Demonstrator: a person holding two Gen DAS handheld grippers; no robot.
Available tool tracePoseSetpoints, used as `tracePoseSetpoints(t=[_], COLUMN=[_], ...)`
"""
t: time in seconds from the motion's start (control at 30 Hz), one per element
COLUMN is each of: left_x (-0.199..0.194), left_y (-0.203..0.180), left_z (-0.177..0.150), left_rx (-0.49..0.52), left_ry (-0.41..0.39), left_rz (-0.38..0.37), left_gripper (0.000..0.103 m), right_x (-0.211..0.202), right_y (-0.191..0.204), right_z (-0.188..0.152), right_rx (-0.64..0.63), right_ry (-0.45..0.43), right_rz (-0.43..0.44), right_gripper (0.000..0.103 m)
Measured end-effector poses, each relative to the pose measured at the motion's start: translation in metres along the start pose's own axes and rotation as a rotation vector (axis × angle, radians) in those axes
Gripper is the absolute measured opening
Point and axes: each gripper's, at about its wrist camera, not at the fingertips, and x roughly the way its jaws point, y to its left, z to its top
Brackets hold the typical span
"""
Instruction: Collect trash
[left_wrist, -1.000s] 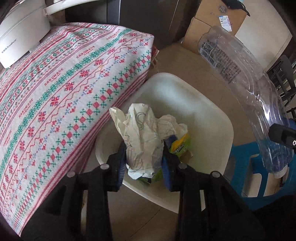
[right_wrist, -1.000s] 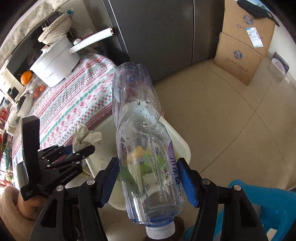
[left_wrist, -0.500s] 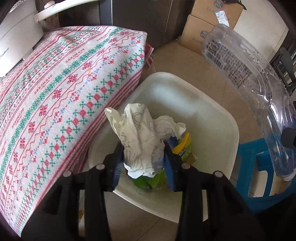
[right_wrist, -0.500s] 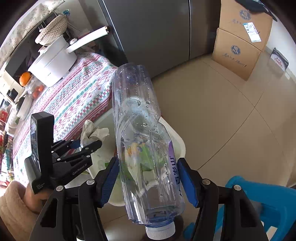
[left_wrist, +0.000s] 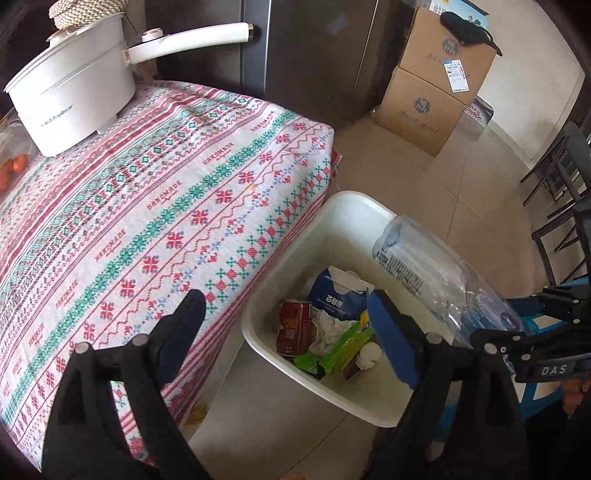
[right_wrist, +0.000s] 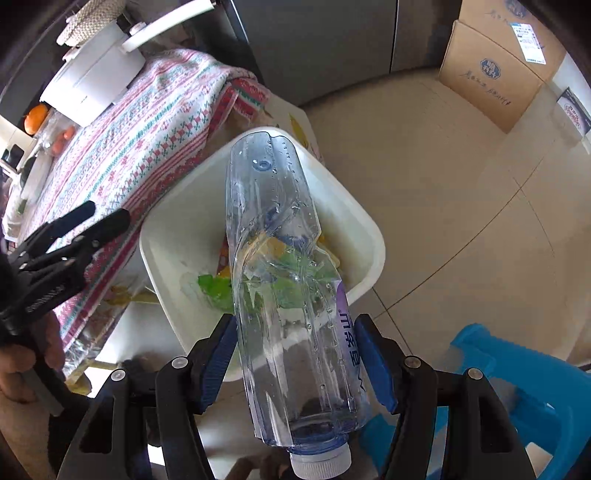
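A white plastic bin (left_wrist: 351, 206) stands on the floor beside the table; it also shows in the right wrist view (right_wrist: 170, 236). Inside lie a red can (left_wrist: 293, 325), a blue tissue pack (left_wrist: 338, 297), crumpled paper (left_wrist: 328, 328) and green wrappers (left_wrist: 343, 349). My left gripper (left_wrist: 288, 325) is open and empty above the bin's near rim. My right gripper (right_wrist: 295, 363) is shut on a crushed clear plastic bottle (right_wrist: 284, 266), cap toward me, held over the bin. The bottle also shows in the left wrist view (left_wrist: 432, 280).
The table has a patterned red and green cloth (left_wrist: 147, 206) with a white electric pot (left_wrist: 74, 99) at its far end. Cardboard boxes (left_wrist: 432, 85) stand by the wall. A blue stool (right_wrist: 517, 387) is at the right. Dark chairs (left_wrist: 565, 206) stand beyond.
My left gripper has opened and dropped the crumpled paper into the bin, then pulled back. My right gripper has brought the bottle lower, over the bin.
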Motion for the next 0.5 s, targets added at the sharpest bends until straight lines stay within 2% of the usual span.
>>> tracePoseSetpoints(t=[0.13, 0.23, 0.3, 0.37, 0.5], left_x=[-0.015, -0.023, -0.029, -0.032, -0.047], left_y=[0.014, 0.023, 0.027, 0.029, 0.034], left_z=[-0.004, -0.006, -0.010, -0.013, -0.026], left_rx=[-0.043, -0.062, -0.071, -0.084, -0.174], left_ry=[-0.017, -0.027, -0.028, -0.016, -0.018], left_rz=[0.010, 0.032, 0.053, 0.081, 0.102], left_gripper=[0.095, 0.098, 0.099, 0.099, 0.099], right_x=[0.024, 0.033, 0.029, 0.019, -0.015], right_y=[0.004, 0.002, -0.001, -0.004, -0.005], right_z=[0.014, 0.026, 0.029, 0.030, 0.021], right_rx=[-0.006, 0.019, 0.045, 0.065, 0.103], right_ry=[0.072, 0.078, 0.049, 0.010, -0.106], right_rz=[-0.028, -0.016, -0.006, 0.019, 0.025], right_gripper=[0.067, 0.068, 0.070, 0.077, 0.078])
